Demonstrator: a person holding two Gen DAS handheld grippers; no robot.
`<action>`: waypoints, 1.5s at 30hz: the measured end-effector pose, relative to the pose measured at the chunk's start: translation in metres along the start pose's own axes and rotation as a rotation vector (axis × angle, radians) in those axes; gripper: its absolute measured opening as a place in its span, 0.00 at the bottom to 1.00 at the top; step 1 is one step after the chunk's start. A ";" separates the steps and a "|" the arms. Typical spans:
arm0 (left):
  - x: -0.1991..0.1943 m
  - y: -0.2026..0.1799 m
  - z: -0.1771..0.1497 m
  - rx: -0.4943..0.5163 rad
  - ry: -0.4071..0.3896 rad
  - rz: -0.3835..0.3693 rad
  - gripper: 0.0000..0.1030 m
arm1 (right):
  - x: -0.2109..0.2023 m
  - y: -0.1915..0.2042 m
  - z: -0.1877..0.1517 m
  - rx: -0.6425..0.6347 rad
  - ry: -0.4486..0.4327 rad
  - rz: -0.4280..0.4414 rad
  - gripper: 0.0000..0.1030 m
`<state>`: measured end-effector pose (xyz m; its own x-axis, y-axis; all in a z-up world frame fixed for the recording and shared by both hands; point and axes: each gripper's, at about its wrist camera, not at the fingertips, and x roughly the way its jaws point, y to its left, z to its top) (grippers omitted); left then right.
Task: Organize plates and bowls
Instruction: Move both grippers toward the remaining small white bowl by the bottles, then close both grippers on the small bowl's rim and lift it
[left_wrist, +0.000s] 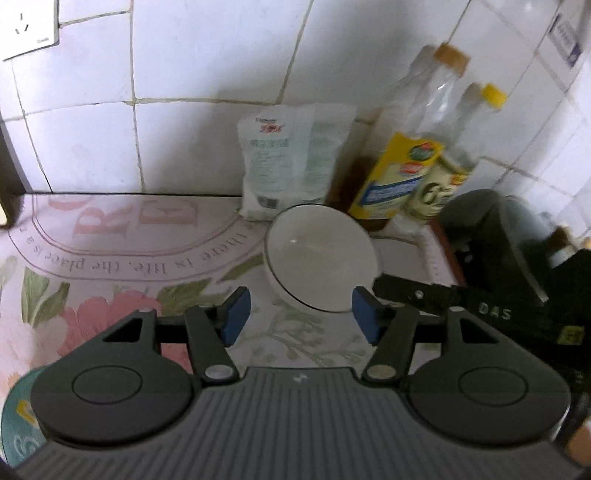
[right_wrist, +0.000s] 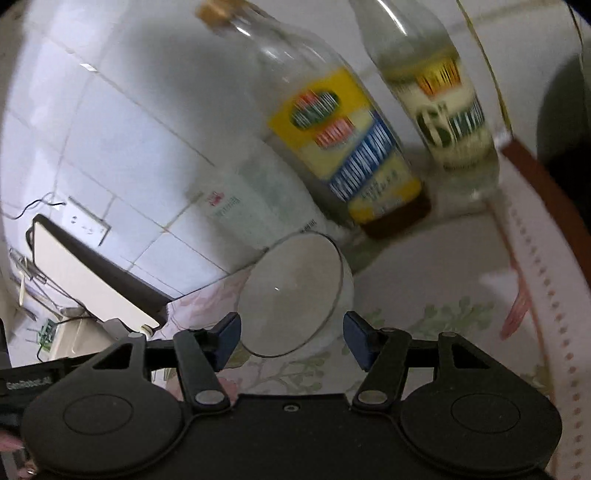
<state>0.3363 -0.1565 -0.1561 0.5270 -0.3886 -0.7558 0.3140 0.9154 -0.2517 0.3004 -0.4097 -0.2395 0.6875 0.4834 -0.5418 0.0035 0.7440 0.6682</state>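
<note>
A white bowl (left_wrist: 317, 258) with a thin dark rim stands upright on the flowered tablecloth (left_wrist: 110, 288), close to the tiled back wall. My left gripper (left_wrist: 301, 315) is open just in front of it, and the bowl's near rim sits between the blue pads (left_wrist: 236, 314) with nothing gripped. In the right wrist view the same bowl (right_wrist: 291, 291) looks tilted by the camera's roll. My right gripper (right_wrist: 291, 341) is open too, its pads on either side of the bowl's near edge without pressing it. The right gripper's black body (left_wrist: 498, 295) shows at the bowl's right.
Behind the bowl, a white bag (left_wrist: 291, 162) leans on the wall beside two glass bottles (left_wrist: 402, 162) (left_wrist: 454, 162) with yellow labels. A wall socket (left_wrist: 29, 29) is at the upper left. A dark-edged white board (right_wrist: 92, 273) stands at the left. A teal item (left_wrist: 14, 424) lies at the near left.
</note>
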 end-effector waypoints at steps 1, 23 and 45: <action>0.009 0.000 0.000 0.008 0.013 0.015 0.58 | 0.004 -0.003 0.000 0.006 0.007 -0.007 0.65; 0.063 -0.002 0.006 -0.037 0.096 0.032 0.15 | 0.038 -0.003 0.003 0.130 0.069 -0.179 0.24; -0.121 -0.035 -0.031 0.012 0.040 -0.041 0.15 | -0.108 0.119 -0.036 -0.069 0.017 -0.194 0.24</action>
<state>0.2369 -0.1387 -0.0745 0.4816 -0.4214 -0.7684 0.3446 0.8972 -0.2761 0.2006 -0.3567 -0.1194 0.6666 0.3349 -0.6660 0.0845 0.8537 0.5139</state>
